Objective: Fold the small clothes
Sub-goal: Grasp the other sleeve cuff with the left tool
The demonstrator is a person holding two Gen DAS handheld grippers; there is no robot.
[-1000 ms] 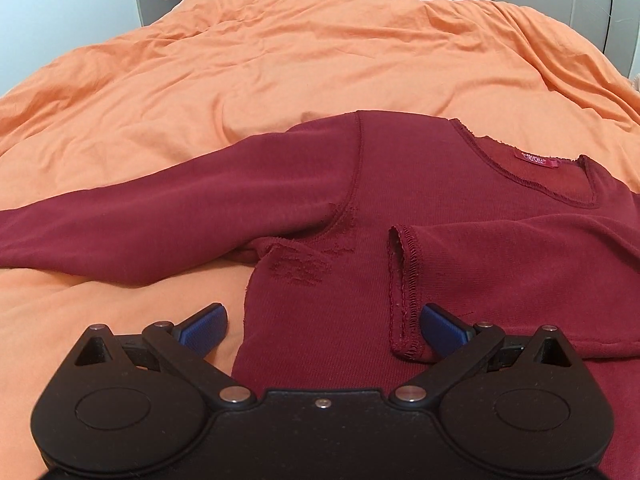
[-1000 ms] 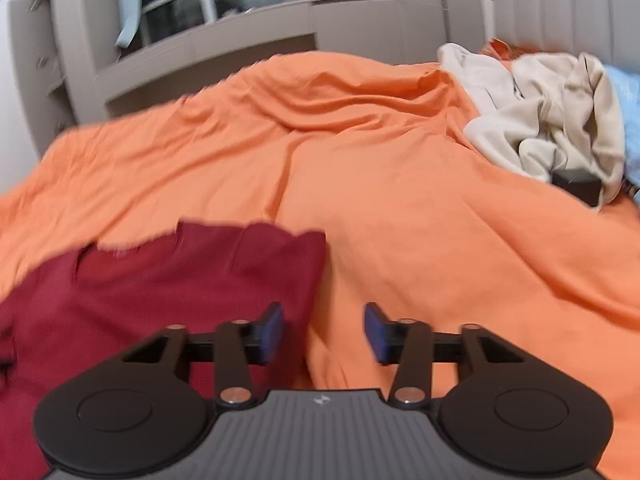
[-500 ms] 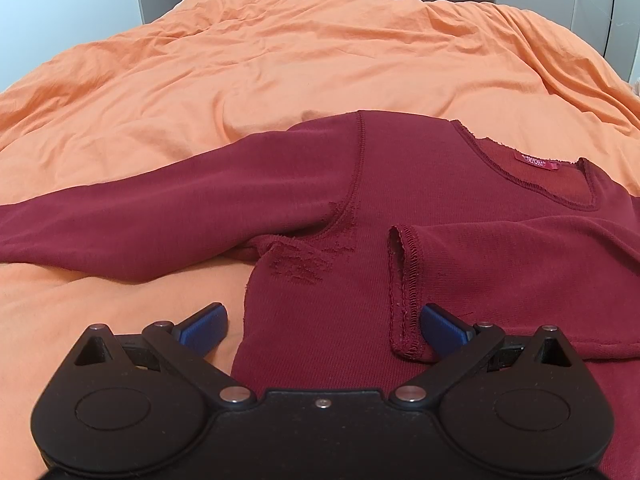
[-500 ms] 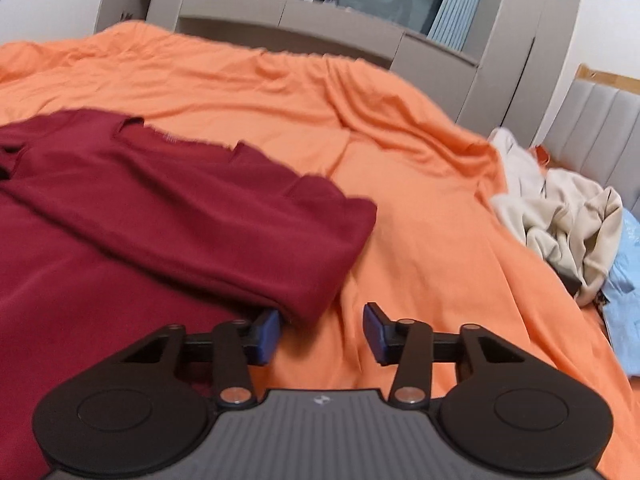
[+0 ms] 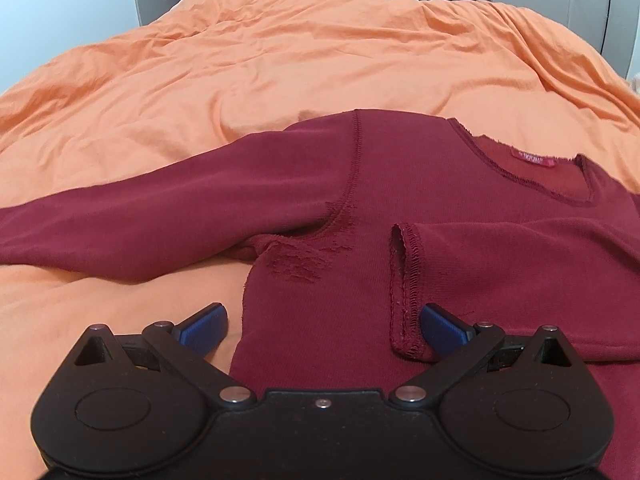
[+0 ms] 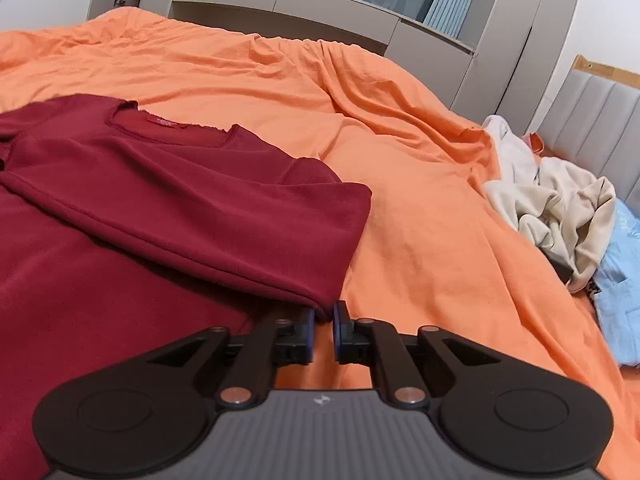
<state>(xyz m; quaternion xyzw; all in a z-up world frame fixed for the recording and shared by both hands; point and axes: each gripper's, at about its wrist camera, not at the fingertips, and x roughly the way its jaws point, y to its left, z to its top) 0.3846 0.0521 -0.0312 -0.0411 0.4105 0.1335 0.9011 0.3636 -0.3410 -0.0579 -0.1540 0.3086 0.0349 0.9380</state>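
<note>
- A dark red long-sleeved top (image 5: pixel 400 200) lies flat on the orange duvet (image 5: pixel 280 80) of the bed, in its near half, with the neckline turned toward the far edge.
- One sleeve (image 5: pixel 500 276) is already folded across the chest; its cuff (image 5: pixel 404 288) rests near the middle of the body. I judge this as the first fold done.
- The other sleeve (image 5: pixel 140 228) is not folded; it stretches out straight toward the bed's left side.
- The left claw (image 5: pixel 322 326) stands wide over the near part of the top. One pad is above the duvet and the other is just beside the cuff, and it grips nothing.
- The right claw (image 6: pixel 323 328) has just been closing, and its jaws are now narrow, with a small gap. It sits at the folded edge of the top (image 6: pixel 320 304). Whether cloth is pinched between the pads, I cannot tell from here.
- What is left, in my judgement: the second sleeve must come in, and then the body must be folded over.
- A pile of beige and light blue clothes (image 6: pixel 560 208) waits near the right edge of the bed, well apart, so more pieces probably remain.
</note>
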